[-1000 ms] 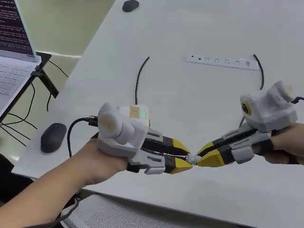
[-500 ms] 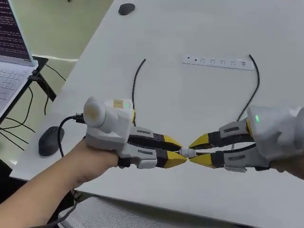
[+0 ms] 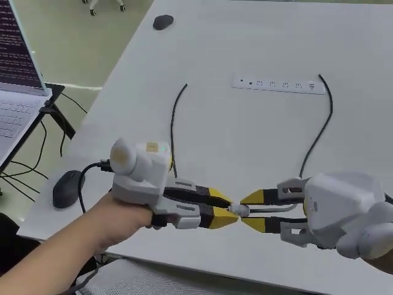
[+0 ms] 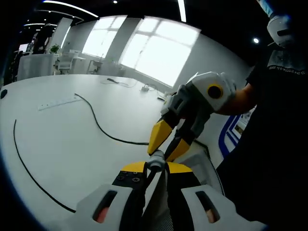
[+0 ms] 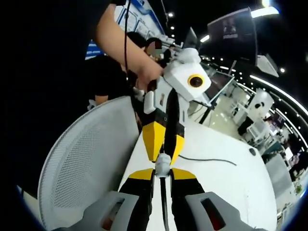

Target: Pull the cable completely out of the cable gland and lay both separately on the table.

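— Where's the gland (image 3: 242, 211) right now?

— In the air over the near edge of the bench (image 3: 258, 135), caught between the two tools, which point nose to nose. The left hand-held gripper (image 3: 233, 209) has its yellow tips closed narrow on it. In the left gripper view the small pale gland sits right at those tips.

— And the other one?

— The right hand-held gripper (image 3: 249, 211) faces it from the opposite side, jaws drawn nearly together. In its own view the black cable (image 5: 162, 195) runs back along the slot between its jaws. I judge it is pinched on the cable just beside the gland (the contact itself is too small to be sure of).

— Why head-on like that?

— It puts both grips on one straight line. Drawing the hands apart should then slide the cable through the gland's bore instead of kinking it. One tool anchors, the other pulls.

— How far along?

— The cable is threaded through the gland and nothing is laid down yet. I'd expect a steady outward pull, then each piece set on the bench well apart.

— Risk?

— The gland looks small and smooth, so it could twist or pop out of the left tips if the pull goes off-axis.
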A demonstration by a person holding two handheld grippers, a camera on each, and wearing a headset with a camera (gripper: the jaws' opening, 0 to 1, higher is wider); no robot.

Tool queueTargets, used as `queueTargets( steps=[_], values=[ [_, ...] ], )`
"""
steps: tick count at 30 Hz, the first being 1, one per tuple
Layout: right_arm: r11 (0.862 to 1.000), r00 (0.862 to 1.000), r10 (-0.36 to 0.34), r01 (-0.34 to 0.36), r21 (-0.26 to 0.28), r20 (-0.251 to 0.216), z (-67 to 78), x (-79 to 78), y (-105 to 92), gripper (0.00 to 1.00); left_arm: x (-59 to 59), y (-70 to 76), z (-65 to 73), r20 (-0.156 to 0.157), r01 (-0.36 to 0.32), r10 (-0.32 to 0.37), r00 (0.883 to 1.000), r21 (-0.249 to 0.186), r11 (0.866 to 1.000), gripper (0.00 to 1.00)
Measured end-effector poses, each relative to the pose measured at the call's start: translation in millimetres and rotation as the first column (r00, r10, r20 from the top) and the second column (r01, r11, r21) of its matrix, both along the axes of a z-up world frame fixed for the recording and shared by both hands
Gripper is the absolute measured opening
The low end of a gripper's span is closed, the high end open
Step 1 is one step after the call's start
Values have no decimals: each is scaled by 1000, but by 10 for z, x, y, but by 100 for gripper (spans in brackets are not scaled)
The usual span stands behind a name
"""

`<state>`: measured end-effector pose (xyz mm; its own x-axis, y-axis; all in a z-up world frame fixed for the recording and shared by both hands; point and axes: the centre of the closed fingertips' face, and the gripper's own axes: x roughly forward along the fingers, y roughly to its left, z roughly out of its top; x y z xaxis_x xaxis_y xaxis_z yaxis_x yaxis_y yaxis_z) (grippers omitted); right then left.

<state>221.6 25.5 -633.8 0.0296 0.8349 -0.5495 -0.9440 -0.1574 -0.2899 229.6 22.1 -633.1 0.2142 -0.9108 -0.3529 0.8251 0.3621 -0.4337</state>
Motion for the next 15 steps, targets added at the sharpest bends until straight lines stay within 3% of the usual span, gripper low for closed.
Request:
queueTargets(
  steps=[3, 5, 7, 9, 10, 11, 12, 13, 15],
  values=[
    [998, 992, -51, 54, 24, -119, 12, 4, -5, 9, -6, -8, -12, 6, -5, 5, 1000, 5, 1000, 15],
    [996, 966, -89, 93, 6, -244, -22, 5, -41, 10, -3, -6, -21, 10, -5, 5, 1000, 10, 1000, 15],
    [995, 947, -97, 100, -4, -306, -38, 46, -83, 11, -9, -12, -22, 29, 1, -1, 1000, 15, 1000, 15],
    [990, 906, -137, 140, -21, -401, -40, 88, -119, 17, -11, -7, -33, 32, 7, -8, 999, 24, 1000, 15],
    [989, 859, -131, 150, -3, -494, 2, 88, -119, 19, -6, -1, -43, 37, 11, -13, 999, 31, 999, 15],
    [988, 828, -131, 158, 1, -545, 31, 97, -123, 19, -6, 0, -45, 45, 16, -18, 999, 36, 999, 15],
    [986, 810, -124, 163, 17, -573, 59, 137, -125, 16, -5, 0, -52, 50, 20, -23, 998, 42, 999, 15],
    [985, 750, -115, 172, 24, -651, 101, 147, -128, 15, -8, 4, -63, 58, 28, -31, 998, 54, 998, 15],
    [986, 606, -110, 169, -7, -788, 124, 123, -142, 18, -17, 1, -77, 86, 44, -51, 995, 76, 996, 15]
  ],
)
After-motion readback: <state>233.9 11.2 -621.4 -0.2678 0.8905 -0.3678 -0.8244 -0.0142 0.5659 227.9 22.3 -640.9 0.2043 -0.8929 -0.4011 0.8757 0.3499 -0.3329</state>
